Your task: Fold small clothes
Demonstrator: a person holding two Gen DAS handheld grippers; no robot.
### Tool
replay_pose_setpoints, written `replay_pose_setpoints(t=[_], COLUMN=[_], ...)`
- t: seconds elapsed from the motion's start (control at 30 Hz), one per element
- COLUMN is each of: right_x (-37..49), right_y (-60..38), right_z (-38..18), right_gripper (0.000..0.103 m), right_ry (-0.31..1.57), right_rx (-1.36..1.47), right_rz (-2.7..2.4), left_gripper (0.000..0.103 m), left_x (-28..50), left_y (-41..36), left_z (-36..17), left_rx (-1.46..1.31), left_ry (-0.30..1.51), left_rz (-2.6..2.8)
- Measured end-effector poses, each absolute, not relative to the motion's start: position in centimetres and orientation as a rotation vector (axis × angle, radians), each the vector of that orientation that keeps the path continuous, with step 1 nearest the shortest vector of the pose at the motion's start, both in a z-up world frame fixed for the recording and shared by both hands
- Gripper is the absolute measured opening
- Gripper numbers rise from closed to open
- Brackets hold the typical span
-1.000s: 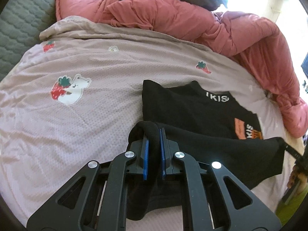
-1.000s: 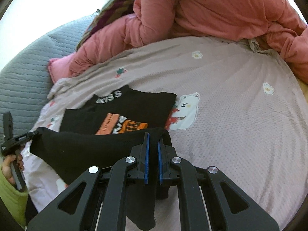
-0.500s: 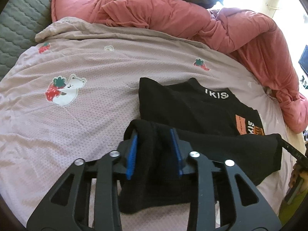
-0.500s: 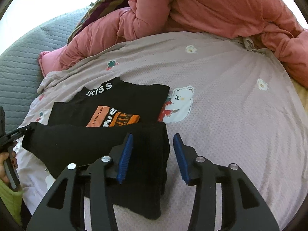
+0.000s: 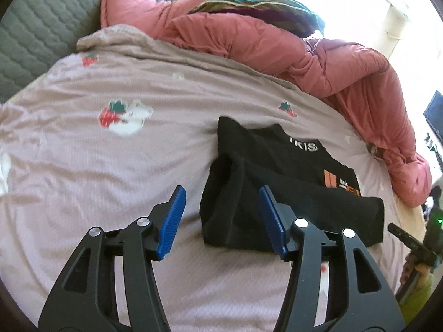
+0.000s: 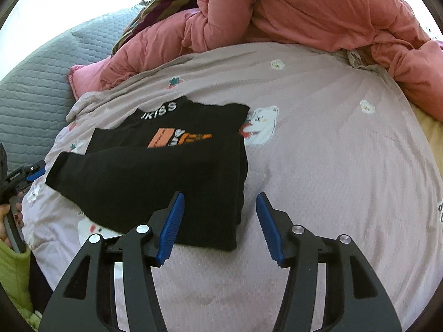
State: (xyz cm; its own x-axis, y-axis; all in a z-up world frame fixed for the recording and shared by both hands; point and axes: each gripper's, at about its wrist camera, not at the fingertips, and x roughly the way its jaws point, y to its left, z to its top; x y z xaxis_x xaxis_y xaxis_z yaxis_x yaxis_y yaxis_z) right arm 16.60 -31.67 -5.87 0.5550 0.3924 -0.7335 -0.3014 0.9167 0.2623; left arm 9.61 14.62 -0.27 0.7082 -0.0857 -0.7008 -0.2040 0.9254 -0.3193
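A small black top [image 5: 277, 182] with white collar lettering and an orange print lies on the pink bed sheet [image 5: 110, 179], its lower part folded up over the body. It also shows in the right wrist view [image 6: 155, 177]. My left gripper [image 5: 221, 218] is open and empty, just short of the fold's left corner. My right gripper [image 6: 218, 224] is open and empty, just short of the fold's right corner. The fabric rests free on the sheet.
A heaped pink-red duvet [image 5: 277, 44] lies across the far side, also in the right wrist view [image 6: 304, 11]. A striped cloth [image 5: 249, 2] sits on it. A grey quilted headboard [image 6: 30, 88] stands at the left.
Both grippers were shut on the folded hem a second ago. Both have opened, let go of it and drawn back a little. The fold now lies on the shirt.
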Motion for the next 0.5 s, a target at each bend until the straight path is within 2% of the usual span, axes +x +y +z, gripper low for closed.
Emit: replay_pose_setpoints(t=[0.37, 0.47, 0.5], right_x=[15.1, 15.7, 15.9], right_y=[-32.2, -32.2, -32.1], right_z=[-8.0, -8.2, -8.2], right_gripper=[0.052, 0.048, 0.046], right_ry=[0.967, 0.97, 0.971], right_rx=[0.163, 0.194, 0.198], right_rz=[0.439, 0.455, 0.455], left_gripper=[0.047, 0.047, 0.044], left_x=[10.8, 11.3, 11.5], left_y=[13.1, 12.7, 12.6], left_z=[-2.4, -2.7, -2.8], left_rx=[-0.387, -0.368, -0.365], left_ry=[0.878, 0.892, 0.898], left_rz=[0.045, 0.055, 0.058])
